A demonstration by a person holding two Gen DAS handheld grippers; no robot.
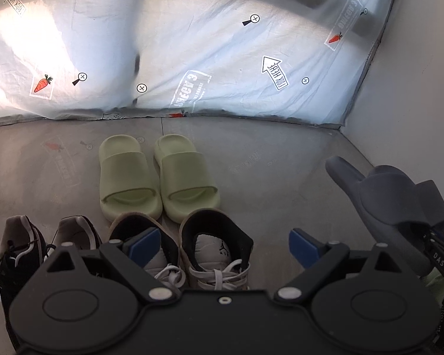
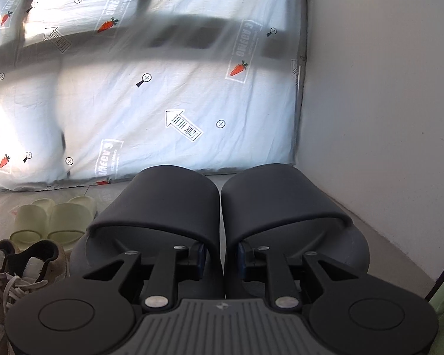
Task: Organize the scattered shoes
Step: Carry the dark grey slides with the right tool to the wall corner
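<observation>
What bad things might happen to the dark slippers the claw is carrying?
1. The right claw pinches both dark slippers only by their inner edges, so one might slip out and fall.
2. The wall is close on the right; a swing could bump a slipper against it.
3. Set down carelessly, they might knock the green slippers or the white sneakers out of line.

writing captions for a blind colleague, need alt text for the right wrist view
The right gripper is shut on a pair of dark grey slides, pinching their inner sides together, toes pointing at a printed white sheet beside a white wall. Pale green slides and laced sneakers sit on the floor at left.
</observation>
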